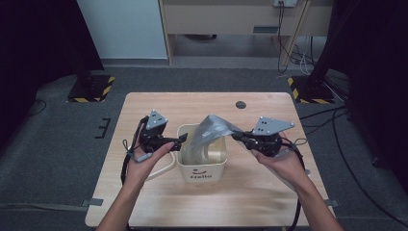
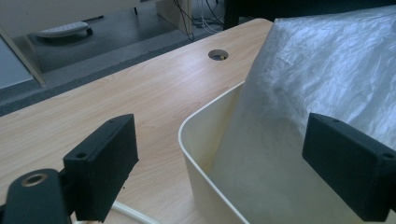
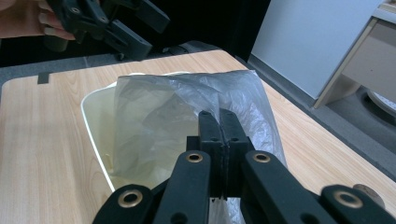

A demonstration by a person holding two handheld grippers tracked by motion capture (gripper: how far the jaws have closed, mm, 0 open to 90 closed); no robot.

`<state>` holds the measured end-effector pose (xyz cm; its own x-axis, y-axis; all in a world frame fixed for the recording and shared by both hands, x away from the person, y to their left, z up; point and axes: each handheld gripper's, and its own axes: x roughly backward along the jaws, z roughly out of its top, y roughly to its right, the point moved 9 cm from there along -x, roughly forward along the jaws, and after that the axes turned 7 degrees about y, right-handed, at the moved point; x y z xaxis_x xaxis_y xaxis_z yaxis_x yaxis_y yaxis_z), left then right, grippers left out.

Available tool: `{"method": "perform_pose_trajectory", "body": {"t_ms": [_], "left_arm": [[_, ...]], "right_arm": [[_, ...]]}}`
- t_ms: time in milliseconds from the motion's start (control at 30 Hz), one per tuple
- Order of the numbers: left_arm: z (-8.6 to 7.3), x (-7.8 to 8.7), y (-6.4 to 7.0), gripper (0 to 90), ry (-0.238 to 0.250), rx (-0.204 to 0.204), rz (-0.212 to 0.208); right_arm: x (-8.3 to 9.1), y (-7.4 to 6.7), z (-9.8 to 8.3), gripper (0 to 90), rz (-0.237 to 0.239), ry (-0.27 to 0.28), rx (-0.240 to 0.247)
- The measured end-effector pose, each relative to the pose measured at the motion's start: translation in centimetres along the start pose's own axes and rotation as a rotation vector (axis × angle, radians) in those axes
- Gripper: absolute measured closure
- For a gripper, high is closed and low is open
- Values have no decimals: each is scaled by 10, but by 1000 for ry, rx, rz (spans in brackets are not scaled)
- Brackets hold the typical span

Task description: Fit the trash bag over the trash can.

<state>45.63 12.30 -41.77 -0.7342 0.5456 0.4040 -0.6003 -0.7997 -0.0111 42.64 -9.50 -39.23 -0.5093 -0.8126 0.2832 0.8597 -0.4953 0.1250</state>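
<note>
So I'm running the rig remotely and here's where things are sitting. In the high view the cream bin (image 1: 202, 161) is sitting about dead center on the wooden table (image 1: 144, 202), with a little smiley and "Hello" printed on its near wall. A thin grey plastic bag (image 1: 214, 129) is hanging partly inside it, with its top pulled up and out toward 3 o'clock.

The right gripper (image 1: 239, 136) is sitting at the 3 o'clock side of the bin, and in the right gripper view its jaws are pressing fully together on the edge of the bag (image 3: 187, 116), pinching the film flat between the pads. The bag is draping from there down into the bin (image 3: 95, 135).

The left gripper (image 1: 183, 137) is hovering at the bin's 9 o'clock rim. In the left gripper view its jaws are standing wide apart and gripping nothing: one pad is floating over the bare table (image 2: 116, 98), the other is sitting in front of the bag (image 2: 327, 70), and the bin's corner rim (image 2: 196, 121) is lying between them. I can't tell whether that pad is actually brushing the plastic or just sitting in front of it.

There's also a round cable hole (image 1: 240, 104) in the table out at 12 o'clock, well apart from the bin.
</note>
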Motion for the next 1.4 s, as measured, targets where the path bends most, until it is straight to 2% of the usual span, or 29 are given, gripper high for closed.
{"method": "perform_pose_trajectory", "body": {"t_ms": [67, 400, 800, 967, 1067, 1333, 1400], "left_arm": [[-1, -3, 2, 96, -10, 0, -2], [-12, -15, 4, 100, -81, -52, 12], [-25, -25, 13, 107, -127, -90, 2], [-27, -23, 15, 124, -116, -92, -2], [-26, -19, 15, 193, -91, -87, 6], [-20, -5, 25, 295, -44, -97, -54], [-21, 0, 30, 302, -53, -75, -73]], "right_arm": [[-1, -2, 1, 900, 5, 1, -1], [-12, -11, 3, 900, 32, 5, 9], [-32, -22, 8, 900, 62, -19, 30], [-46, -27, 7, 900, 78, -44, 42], [-53, -29, 3, 900, 86, -65, 47], [-66, -35, -10, 900, 102, -117, 55], [-68, -35, -13, 900, 100, -130, 52]]}}
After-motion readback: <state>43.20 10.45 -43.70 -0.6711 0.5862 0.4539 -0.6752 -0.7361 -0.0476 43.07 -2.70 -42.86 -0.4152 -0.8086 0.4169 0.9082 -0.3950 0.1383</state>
